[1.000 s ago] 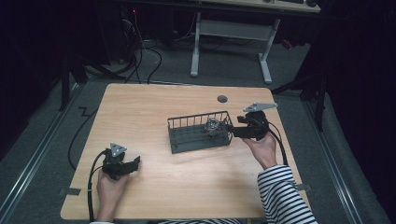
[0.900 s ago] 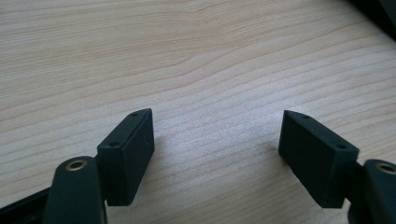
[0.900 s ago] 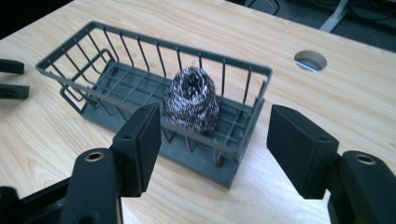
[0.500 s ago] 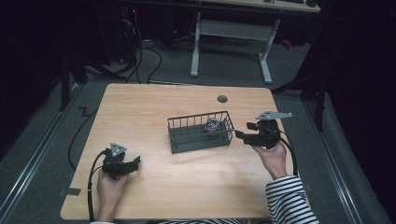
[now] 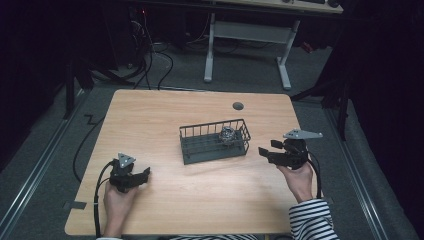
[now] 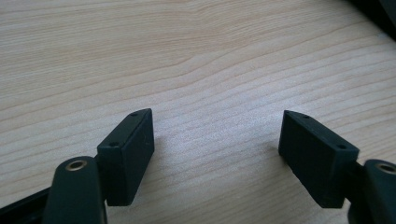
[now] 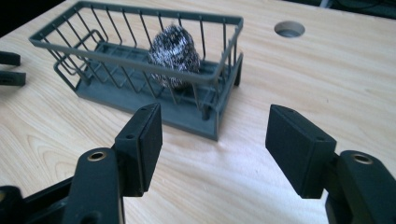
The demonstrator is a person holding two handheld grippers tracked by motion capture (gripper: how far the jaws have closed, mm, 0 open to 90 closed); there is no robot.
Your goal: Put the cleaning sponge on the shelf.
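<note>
A grey wire basket (image 5: 215, 127) stands in the middle of the wooden table, and a steel-wool ball (image 5: 227, 134) lies in its right half. My right gripper (image 5: 265, 150) hovers just right of the basket, pointing at it. In the right gripper view its jaws (image 7: 215, 135) stand apart with nothing between them; they have just been closing a little. The basket (image 7: 140, 11) and the ball (image 7: 173, 51) lie ahead of them. My left gripper (image 5: 145, 173) rests at the front left, far from the basket. Its jaws (image 6: 215, 135) are open over bare wood.
A round cable hole (image 5: 238, 106) sits in the table behind the basket. The table's right edge (image 5: 307, 165) runs close by my right hand. Cables and a white desk frame (image 5: 245, 35) lie on the floor beyond the far edge.
My right gripper has drawn back from the basket's right end, moving right and slightly down. The ball stays in the basket. The left gripper has not moved.
</note>
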